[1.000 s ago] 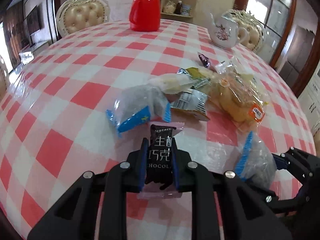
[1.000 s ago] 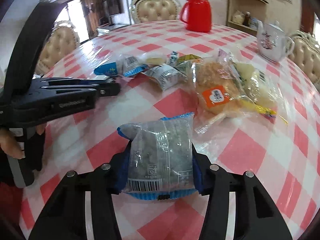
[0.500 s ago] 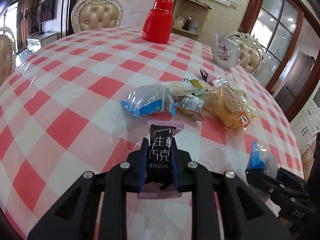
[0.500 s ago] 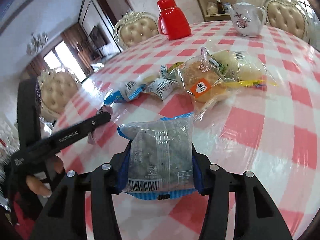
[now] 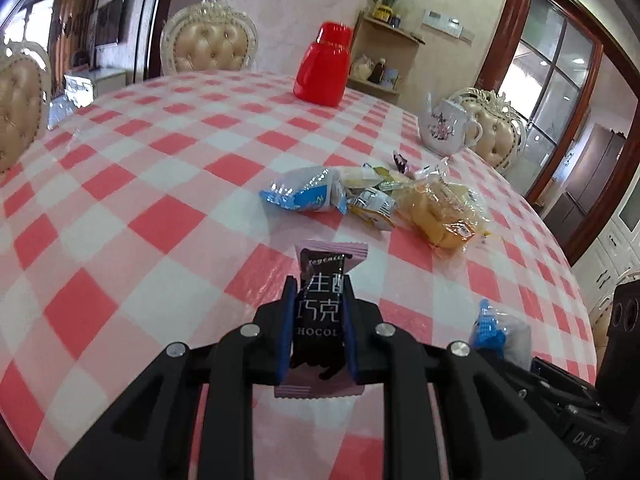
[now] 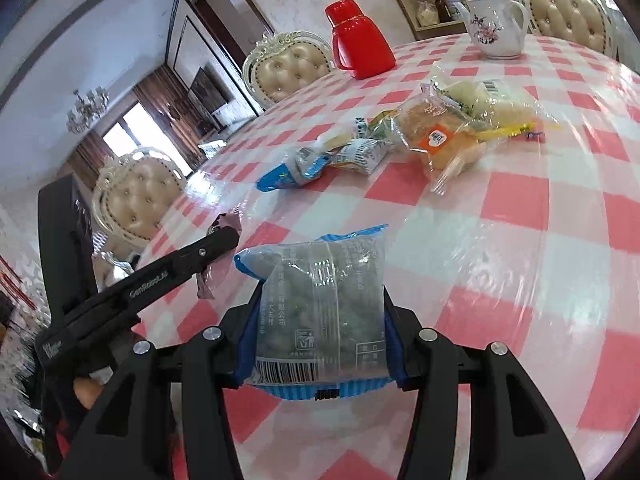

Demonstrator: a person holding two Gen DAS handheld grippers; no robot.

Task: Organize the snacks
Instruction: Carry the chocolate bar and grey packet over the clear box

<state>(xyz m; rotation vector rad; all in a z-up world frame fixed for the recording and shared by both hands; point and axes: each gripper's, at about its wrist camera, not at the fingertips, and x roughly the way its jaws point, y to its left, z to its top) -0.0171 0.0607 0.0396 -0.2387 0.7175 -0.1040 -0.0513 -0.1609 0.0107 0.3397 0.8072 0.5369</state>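
My left gripper (image 5: 318, 300) is shut on a dark chocolate bar with pink wrapper ends (image 5: 322, 300), held above the checked table (image 5: 160, 184). My right gripper (image 6: 320, 300) is shut on a clear blue-edged snack packet (image 6: 320, 304), also off the table. The left gripper with its bar also shows in the right wrist view (image 6: 218, 248); the right gripper's packet shows in the left wrist view (image 5: 500, 332). A pile of snacks lies mid-table: a blue-and-clear packet (image 5: 304, 196), small wrapped cakes (image 5: 370, 204) and bagged bread (image 5: 444, 212).
A red thermos (image 5: 324, 68) and a white floral teapot (image 5: 444, 128) stand at the far side. Padded chairs (image 5: 208, 44) ring the table. The near table edge curves below both grippers. A shelf (image 5: 384, 56) stands by the wall.
Both grippers have lifted and drawn back from the snack pile, each keeping its snack. The pile now looks farther away and more of the room shows.
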